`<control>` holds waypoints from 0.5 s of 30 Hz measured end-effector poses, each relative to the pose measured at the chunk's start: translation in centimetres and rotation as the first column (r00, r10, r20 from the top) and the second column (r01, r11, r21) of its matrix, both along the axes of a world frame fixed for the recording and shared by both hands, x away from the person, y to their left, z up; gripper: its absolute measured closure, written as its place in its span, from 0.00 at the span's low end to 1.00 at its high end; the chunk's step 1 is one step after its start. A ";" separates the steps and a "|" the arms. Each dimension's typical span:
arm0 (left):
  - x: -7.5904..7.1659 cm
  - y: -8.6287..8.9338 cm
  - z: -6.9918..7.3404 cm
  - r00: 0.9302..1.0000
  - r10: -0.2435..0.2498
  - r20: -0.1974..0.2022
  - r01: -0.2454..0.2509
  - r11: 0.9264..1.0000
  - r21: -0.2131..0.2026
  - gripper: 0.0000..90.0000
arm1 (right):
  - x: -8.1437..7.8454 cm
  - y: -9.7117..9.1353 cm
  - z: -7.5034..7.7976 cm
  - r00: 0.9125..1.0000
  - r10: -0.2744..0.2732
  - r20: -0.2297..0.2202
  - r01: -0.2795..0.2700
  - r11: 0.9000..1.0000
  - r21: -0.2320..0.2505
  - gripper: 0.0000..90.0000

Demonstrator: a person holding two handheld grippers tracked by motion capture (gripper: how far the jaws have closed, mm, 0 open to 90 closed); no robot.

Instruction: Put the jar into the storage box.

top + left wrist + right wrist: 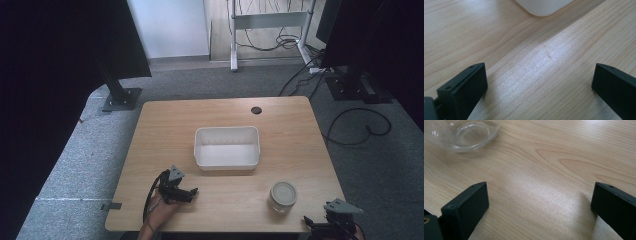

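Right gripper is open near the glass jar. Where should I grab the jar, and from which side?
Probably grip the glass jar across its round side wall, below the pale lid, coming in level from its right, where the right gripper sits. It stands upright and the table around it is bare, so open jaws can straddle it.

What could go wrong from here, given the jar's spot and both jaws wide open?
1. The glass jar stands near the table's front edge; a clumsy approach by the right gripper could knock it off.
2. Smooth, round glass may slip between flat jaws unless gripped centred.
3. The left gripper sits close to the white bin; a sweep toward the jar could nudge it.
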State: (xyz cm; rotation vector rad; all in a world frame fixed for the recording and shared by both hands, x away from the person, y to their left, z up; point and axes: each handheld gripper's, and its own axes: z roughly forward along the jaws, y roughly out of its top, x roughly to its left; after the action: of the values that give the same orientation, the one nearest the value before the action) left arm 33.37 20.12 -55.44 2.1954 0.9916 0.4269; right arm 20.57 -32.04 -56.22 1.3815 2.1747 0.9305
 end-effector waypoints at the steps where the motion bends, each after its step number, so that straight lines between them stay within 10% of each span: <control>1: 0.0 0.0 0.0 1.000 0.000 -0.001 0.000 1.000 0.001 0.00 | -0.1 0.0 0.0 1.000 -0.004 0.000 0.004 1.000 0.001 0.01; 15: 0.0 0.0 0.0 1.000 0.002 0.000 -0.002 1.000 -0.002 0.00 | -0.2 -0.1 0.1 1.000 -0.010 -0.019 0.009 1.000 -0.010 0.00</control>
State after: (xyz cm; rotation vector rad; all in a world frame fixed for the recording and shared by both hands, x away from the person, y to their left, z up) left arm 33.37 20.10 -55.45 2.1923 0.9943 0.4269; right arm 20.36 -32.19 -56.08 1.4009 2.1821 0.9056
